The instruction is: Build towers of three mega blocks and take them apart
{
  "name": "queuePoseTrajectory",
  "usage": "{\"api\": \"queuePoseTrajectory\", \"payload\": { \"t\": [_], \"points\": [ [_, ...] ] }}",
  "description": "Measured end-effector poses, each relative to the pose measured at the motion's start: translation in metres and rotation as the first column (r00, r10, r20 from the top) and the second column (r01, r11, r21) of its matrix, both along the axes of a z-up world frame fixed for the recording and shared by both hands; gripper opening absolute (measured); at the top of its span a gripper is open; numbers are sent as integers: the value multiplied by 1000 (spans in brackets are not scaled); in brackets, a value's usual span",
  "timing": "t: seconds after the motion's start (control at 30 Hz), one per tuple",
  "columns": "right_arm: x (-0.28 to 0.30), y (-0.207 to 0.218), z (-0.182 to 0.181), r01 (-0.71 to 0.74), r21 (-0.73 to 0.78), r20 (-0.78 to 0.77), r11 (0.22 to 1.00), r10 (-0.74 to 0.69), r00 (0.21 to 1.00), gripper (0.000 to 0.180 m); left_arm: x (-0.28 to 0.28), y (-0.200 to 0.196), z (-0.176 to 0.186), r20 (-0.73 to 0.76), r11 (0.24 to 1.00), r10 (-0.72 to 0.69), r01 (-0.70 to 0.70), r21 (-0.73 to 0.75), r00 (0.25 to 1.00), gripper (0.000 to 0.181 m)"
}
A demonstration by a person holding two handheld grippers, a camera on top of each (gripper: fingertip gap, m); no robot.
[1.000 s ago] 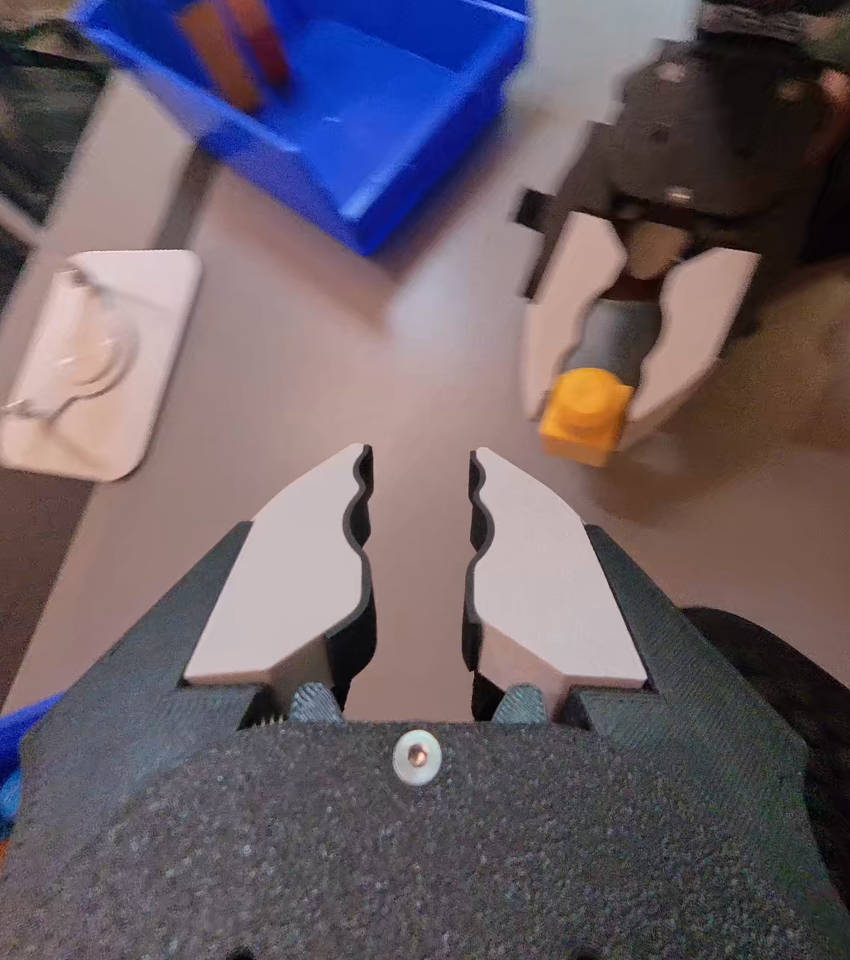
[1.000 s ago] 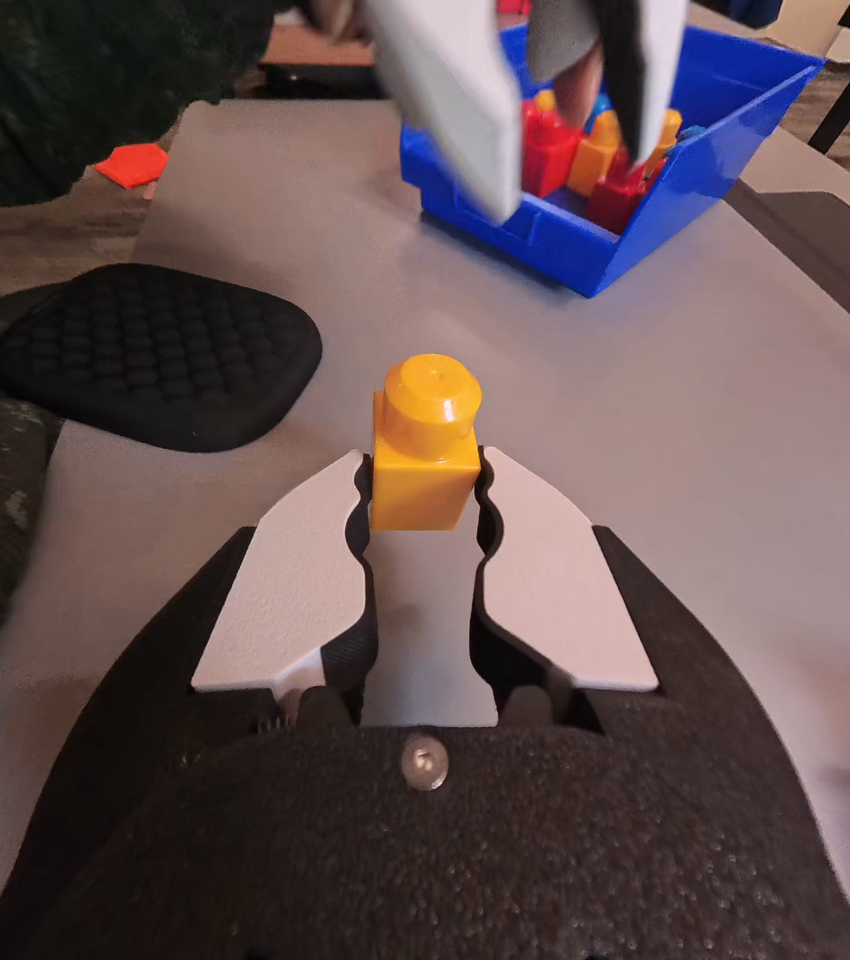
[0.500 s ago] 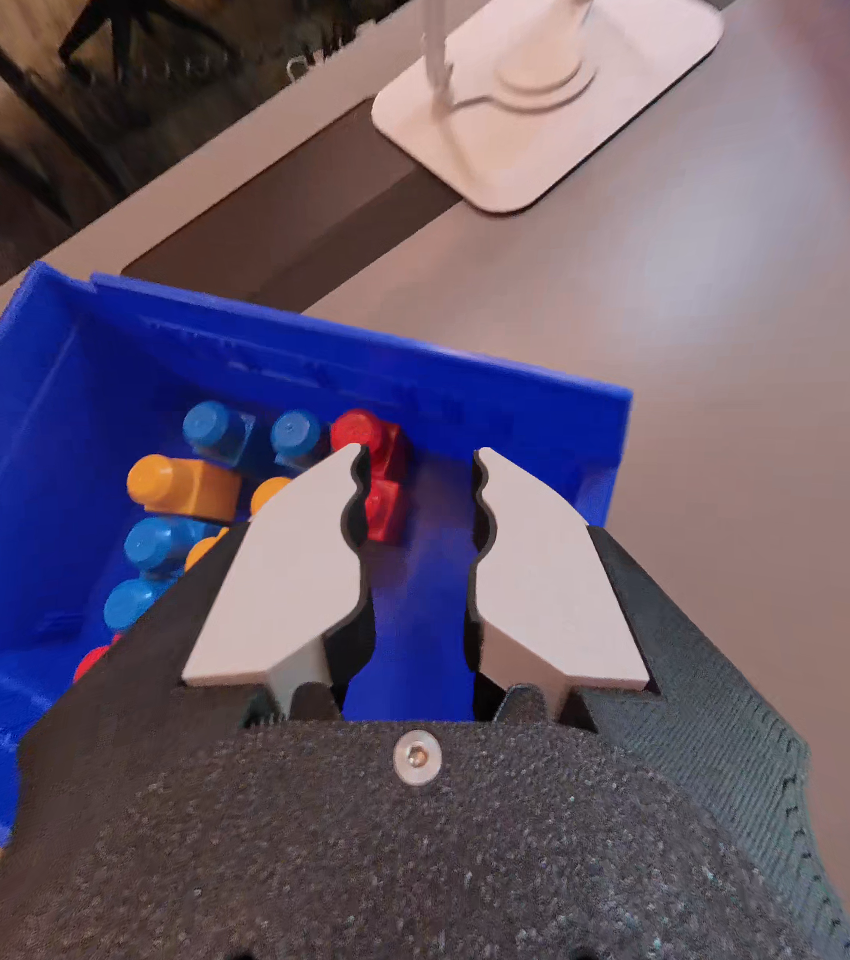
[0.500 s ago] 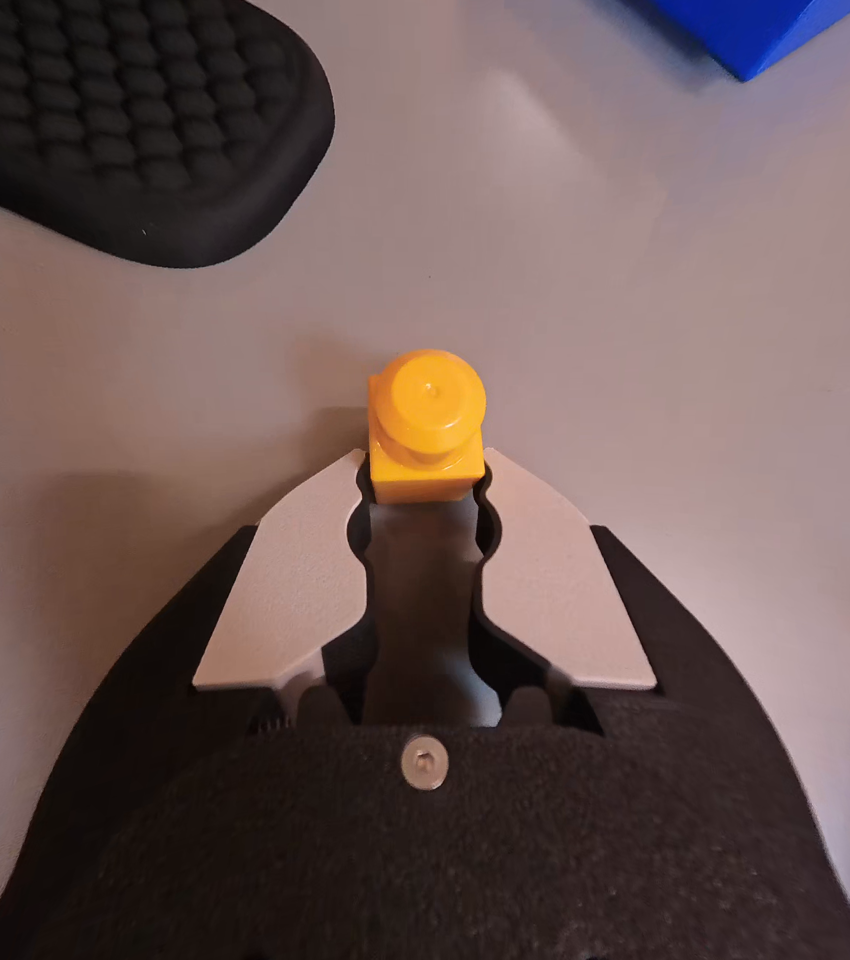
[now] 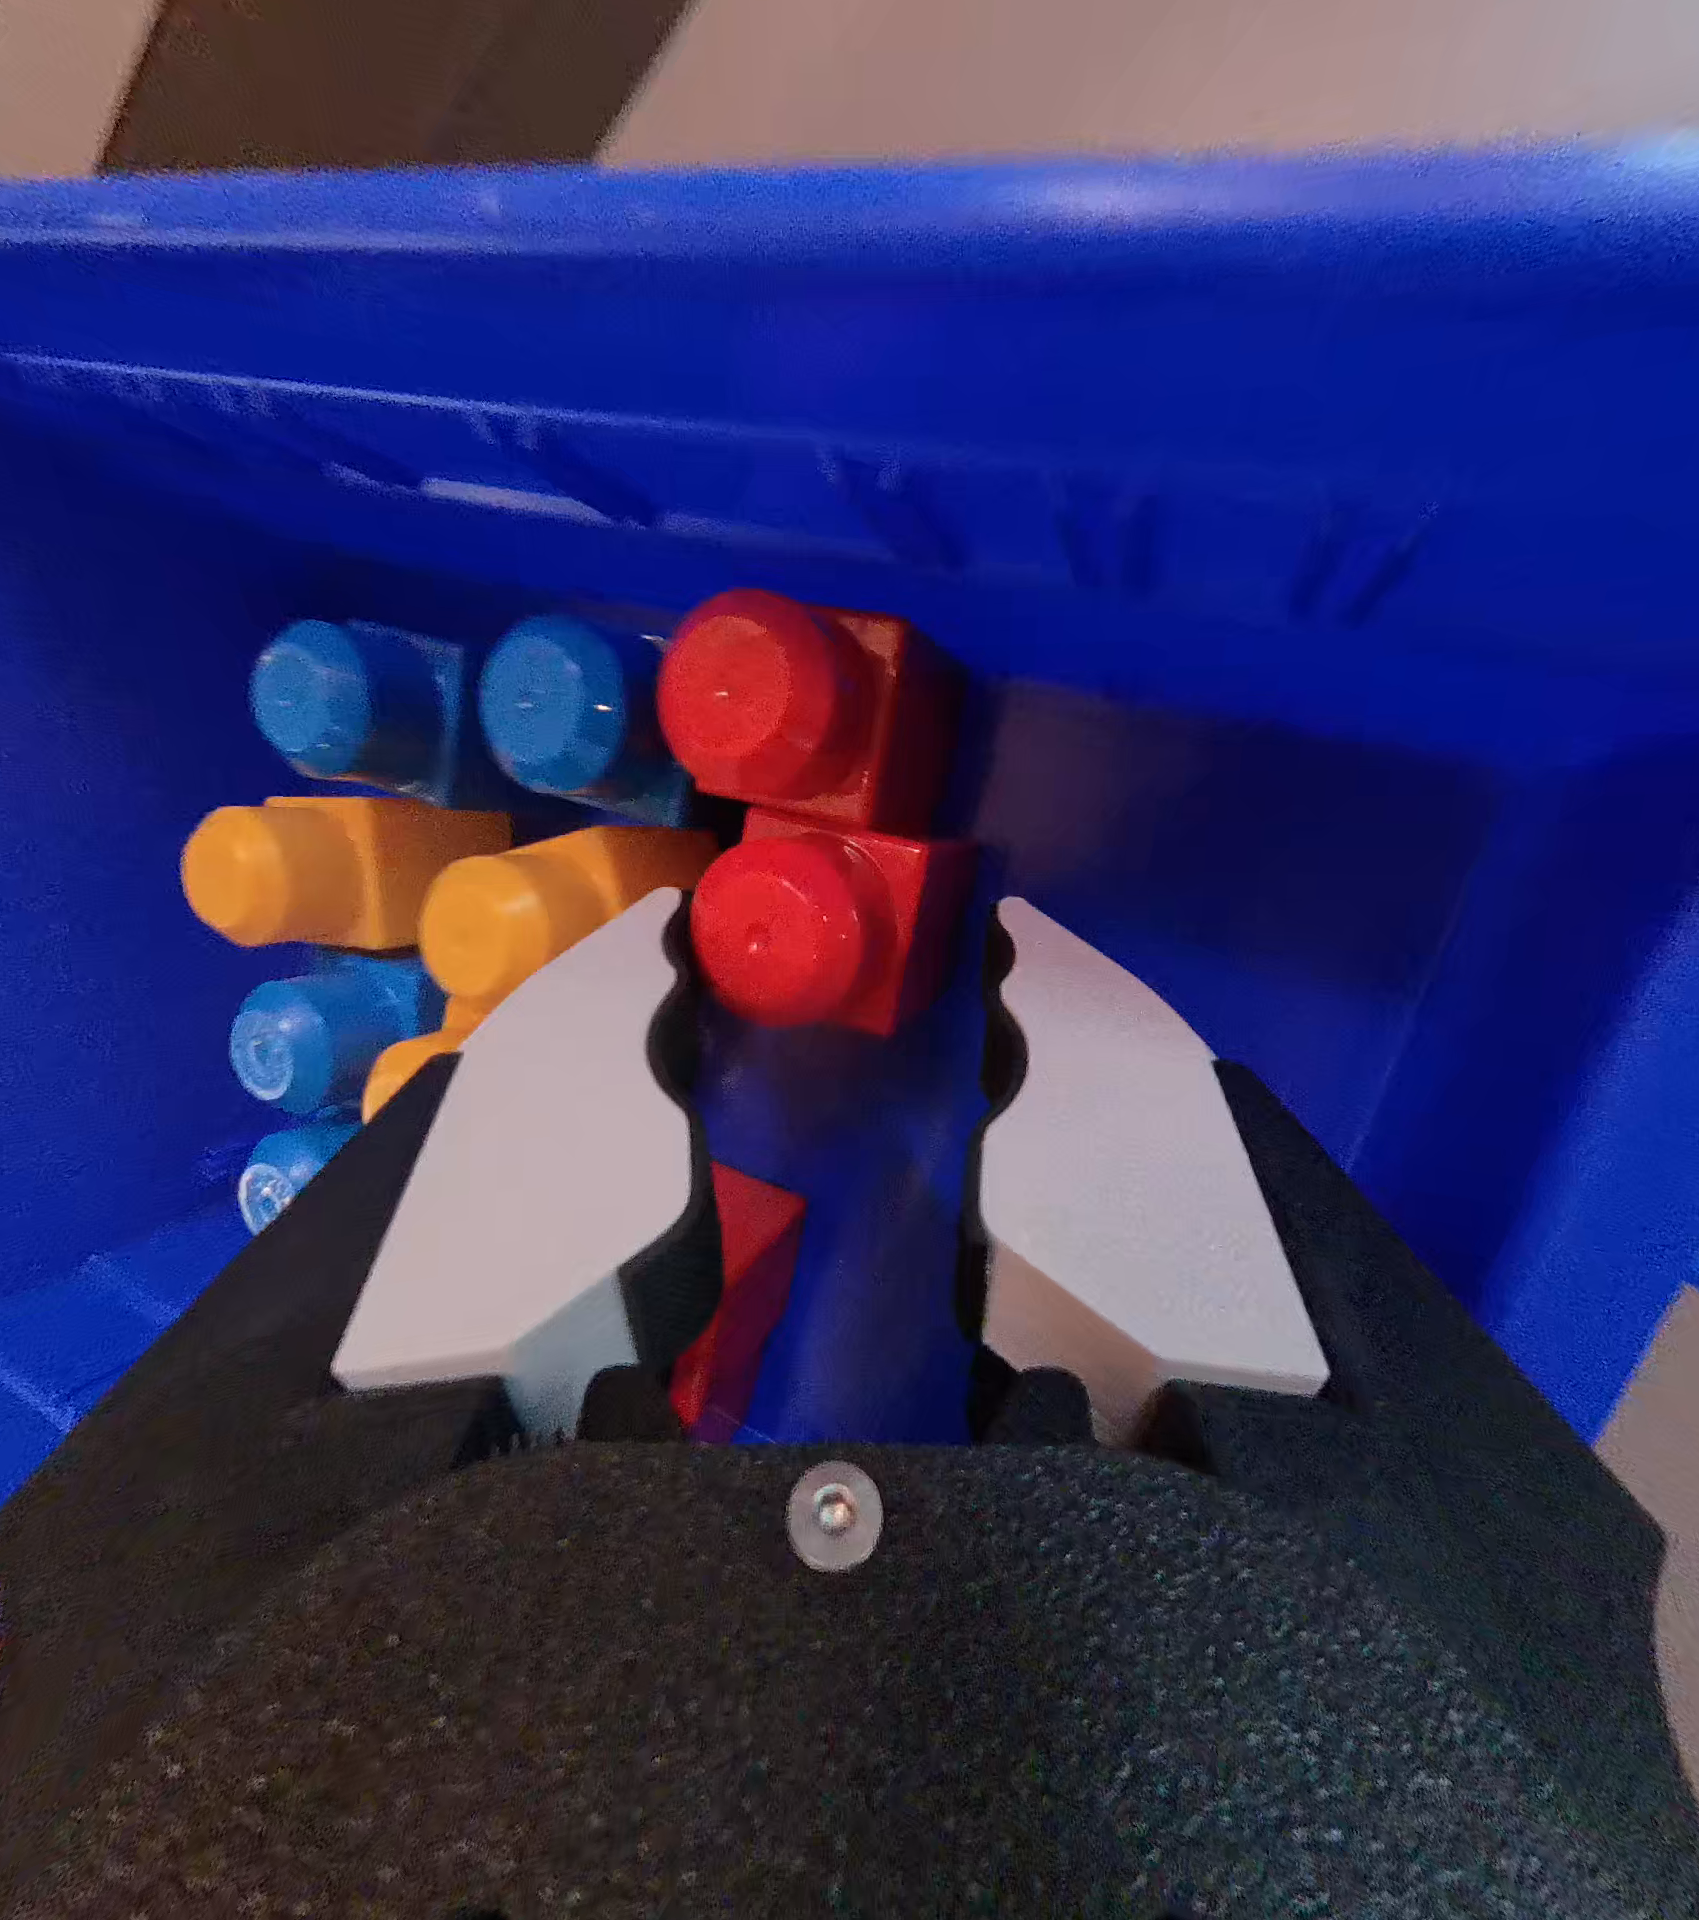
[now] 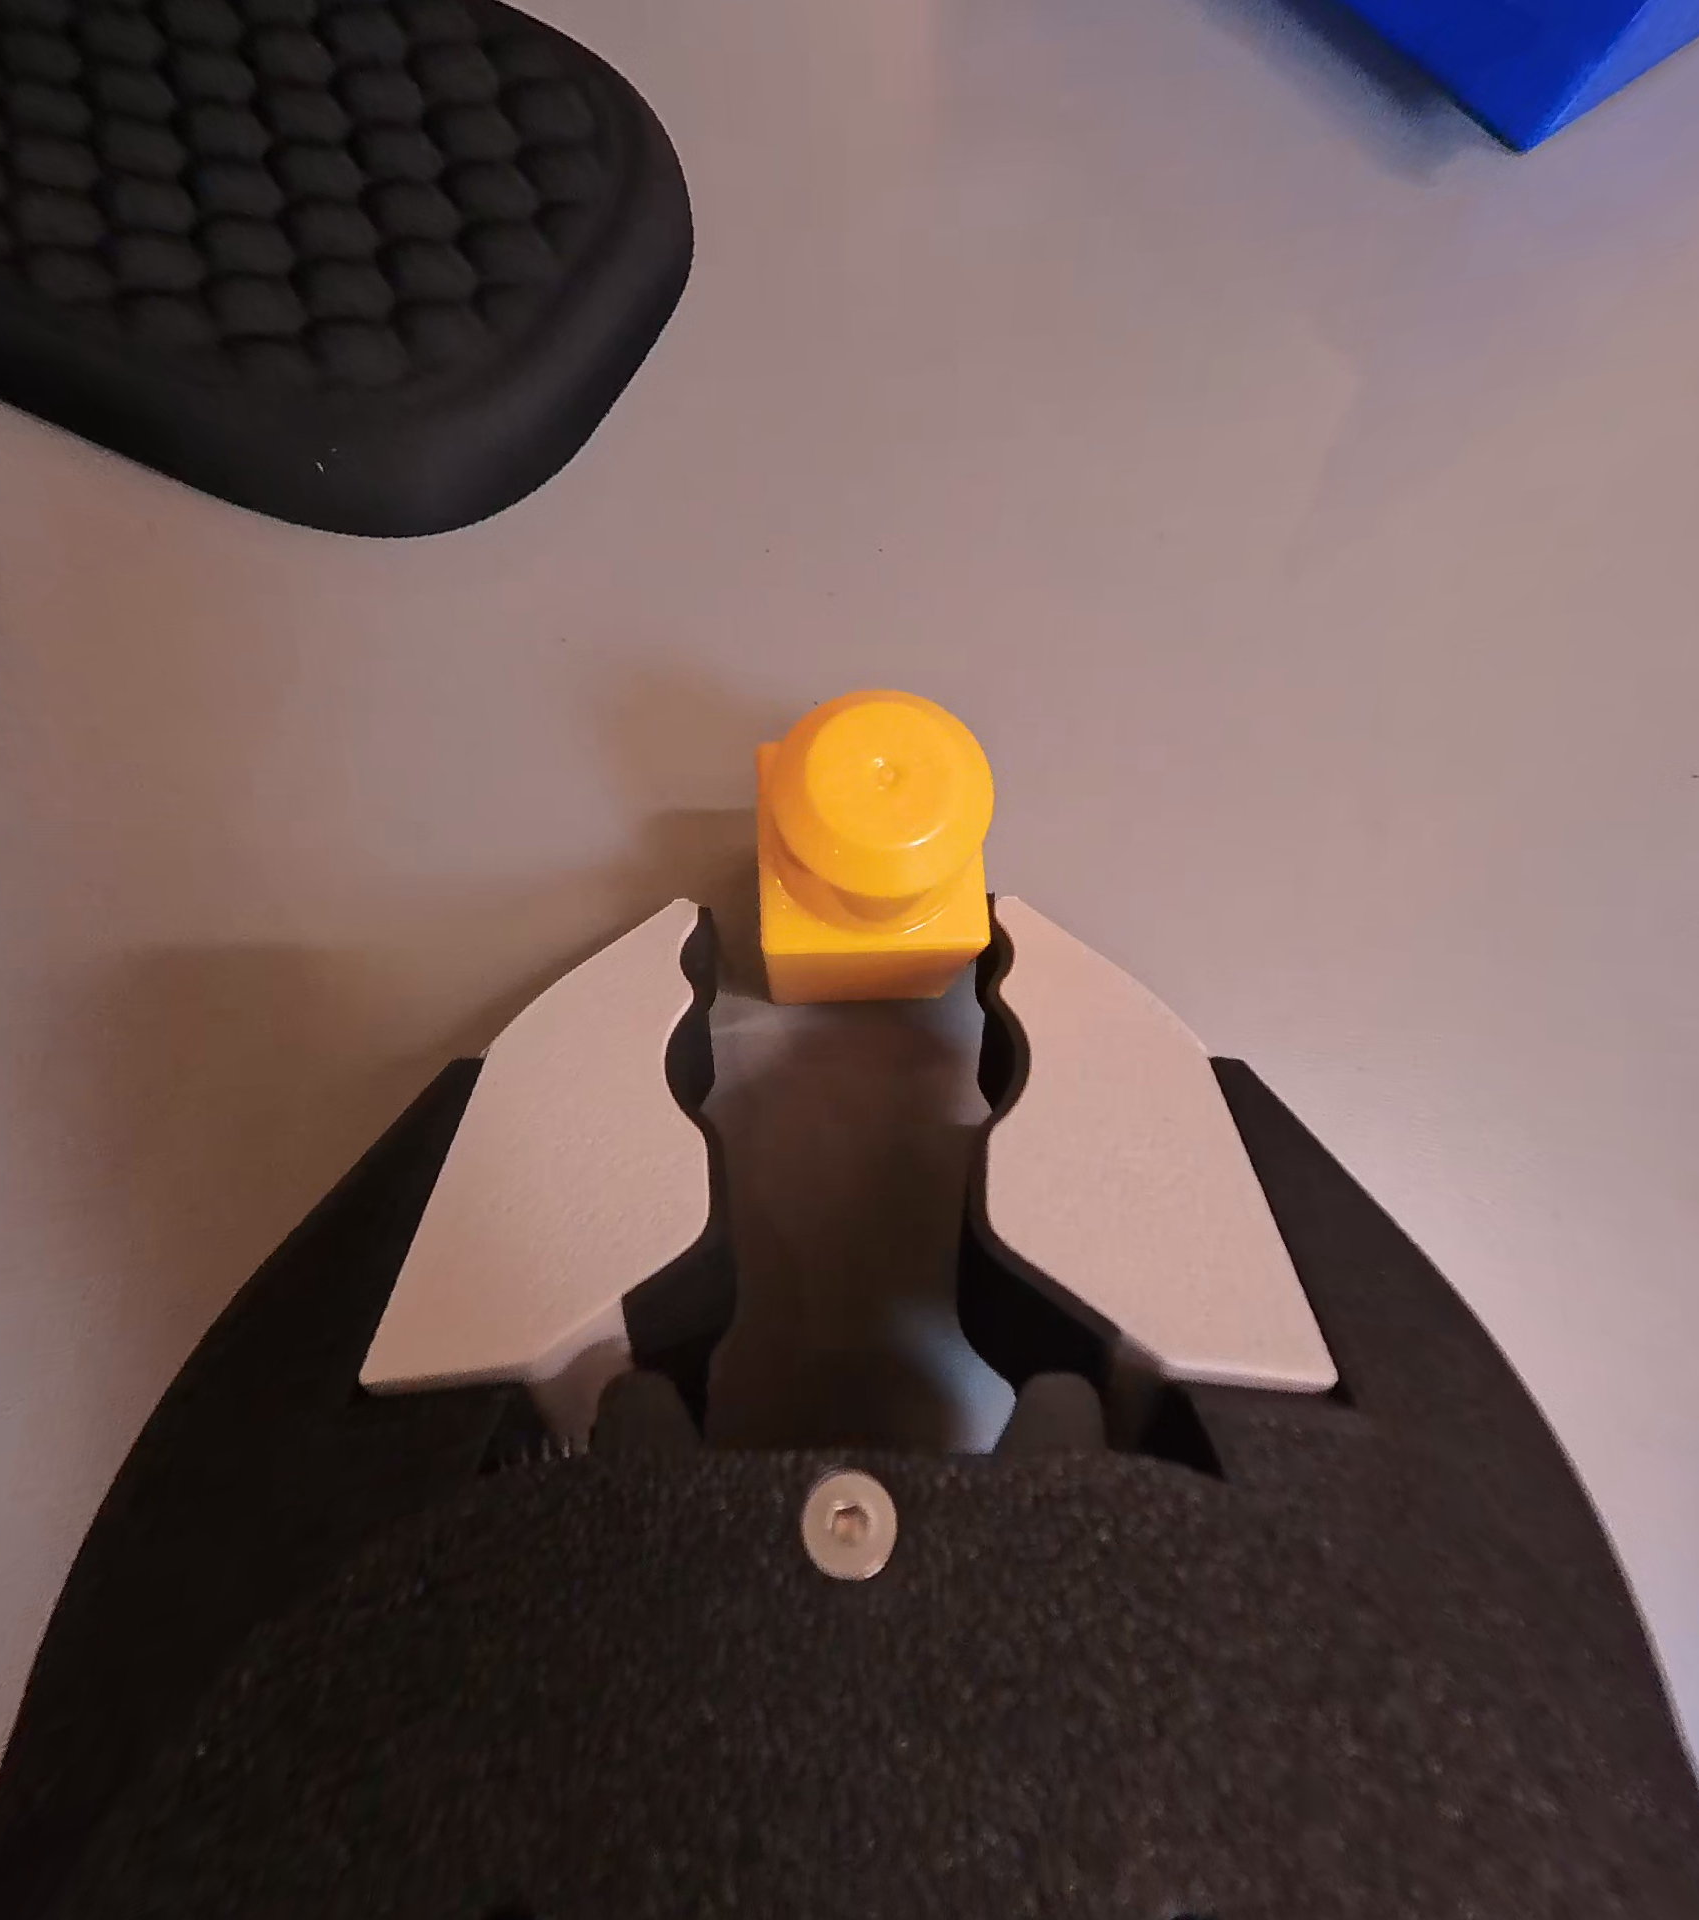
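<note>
Left gripper [image 5: 829, 935] hangs inside the blue bin [image 5: 928, 343], jaws apart, nothing clamped. Blocks crowd the bin's left side: two blue blocks [image 5: 336, 707] along the far wall, two orange blocks [image 5: 325, 873] lying on their sides below them, more blue ones [image 5: 315, 1029] nearer the left wall. A red block [image 5: 793, 707] sits against the far wall, and a second red block [image 5: 814, 935] just in front of it sits between the fingertips, closer to the left finger [image 5: 554, 1122]; contact unclear. Another red piece [image 5: 741, 1278] shows low in the gap. The bin's right side is bare floor.

Right gripper [image 6: 845, 945] is over the grey table [image 6: 1344, 623], jaws spread around the base of an upright orange block [image 6: 876, 883] standing on the table. Small gap at the left finger [image 6: 575, 1122]; right finger looks touching or nearly so. Not gripping. Black pad [image 6: 253, 239] at the table's far left corner, blue bin corner [image 6: 1541, 62] at far right.
</note>
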State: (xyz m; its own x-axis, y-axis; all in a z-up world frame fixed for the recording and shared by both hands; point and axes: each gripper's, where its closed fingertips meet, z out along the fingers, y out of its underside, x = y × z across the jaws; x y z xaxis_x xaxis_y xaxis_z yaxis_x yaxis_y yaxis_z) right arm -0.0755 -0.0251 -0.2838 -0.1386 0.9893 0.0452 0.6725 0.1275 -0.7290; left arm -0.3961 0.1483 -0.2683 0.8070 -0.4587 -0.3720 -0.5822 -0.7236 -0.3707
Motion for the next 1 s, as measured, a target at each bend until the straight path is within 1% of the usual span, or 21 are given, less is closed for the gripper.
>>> {"api": "queuePoseTrajectory", "payload": {
  "t": [0.03,0.07,0.13,0.17,0.23,0.3,0.37,0.43,0.5,0.57,0.67,0.73,0.87,1.0],
  "points": [
    [0,0,0,-1,-1,-1,1000,1,1000,49,0,-2,-7,-37,1000,-14,13,-23,999,48],
    [0,0,0,-2,-2,-2,1000,2,1000,49,0,-1,-8,-71,1000,-26,25,-12,997,50],
    [0,0,0,-3,-6,-6,1000,3,1000,50,7,-3,-1,-65,999,-51,51,2,997,40],
    [0,0,0,-2,-9,-9,1000,2,1000,50,10,-4,5,-45,999,-39,40,22,998,39],
    [0,0,1,2,-17,-18,1000,-2,1000,50,13,-9,26,-37,997,-34,37,74,999,38],
    [0,1,2,6,-27,-23,1000,-7,1000,51,18,-15,59,-24,984,-41,45,174,999,38],
    [-1,2,2,16,-33,-25,999,-17,1000,53,35,-23,96,69,957,-78,55,287,995,38],
    [-2,3,2,23,-38,-28,999,-24,999,55,65,-37,130,190,923,-174,93,373,966,38],
    [-3,3,2,29,-35,-30,999,-30,999,56,105,-57,155,300,890,-306,160,427,903,38],
    [-5,2,2,31,-24,-31,999,-32,999,57,147,-82,166,354,854,-436,256,453,827,38],
    [-7,0,0,27,21,-25,999,-26,999,53,203,-116,165,392,800,-571,380,465,722,38],
    [-10,-2,3,27,48,-38,998,-26,999,37,234,-135,157,404,766,-630,444,465,663,38],
    [-10,-9,12,15,37,-31,999,-14,999,37,278,-160,134,437,715,-700,543,441,565,38],
    [-6,-8,18,39,16,-1,999,-39,999,37,301,-172,102,425,671,-735,653,351,528,38]
  ]
}}
